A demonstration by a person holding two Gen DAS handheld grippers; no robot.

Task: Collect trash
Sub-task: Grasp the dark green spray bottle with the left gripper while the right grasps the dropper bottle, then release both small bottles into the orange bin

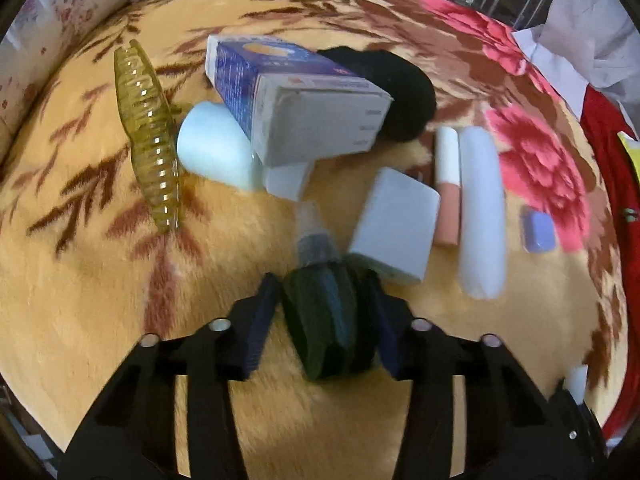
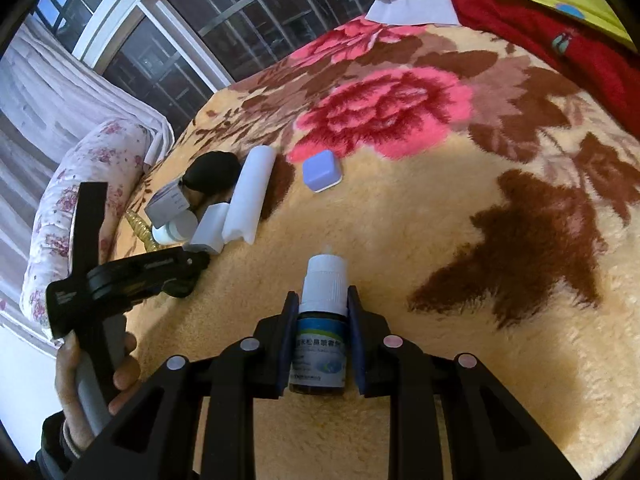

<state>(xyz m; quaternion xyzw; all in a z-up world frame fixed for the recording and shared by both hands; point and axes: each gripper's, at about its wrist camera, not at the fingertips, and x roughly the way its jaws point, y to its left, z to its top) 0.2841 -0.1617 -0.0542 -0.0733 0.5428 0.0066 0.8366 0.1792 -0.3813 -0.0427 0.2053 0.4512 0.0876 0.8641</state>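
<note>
My left gripper [image 1: 325, 300] is shut on a small dark green bottle [image 1: 324, 320] with a clear nozzle, low over the blanket in front of a clutter pile. The pile holds a blue-and-white box [image 1: 296, 100], a pale round container [image 1: 216, 146], a white block [image 1: 394, 224], a pink tube [image 1: 447, 188], a white roll [image 1: 480, 212] and a black pouch [image 1: 396, 92]. My right gripper [image 2: 323, 312] is shut on a dark dropper bottle [image 2: 322, 328] with a white cap and blue-green label. The pile shows at the left of the right wrist view [image 2: 216, 208].
A yellow-green hair clip [image 1: 146, 136] lies left of the pile. A small lilac case [image 2: 321, 171] lies to the right of the pile. The floral plush blanket [image 2: 480, 240] covers the bed. A floral pillow [image 2: 80, 184], a window behind and red cloth [image 2: 540, 28] border it.
</note>
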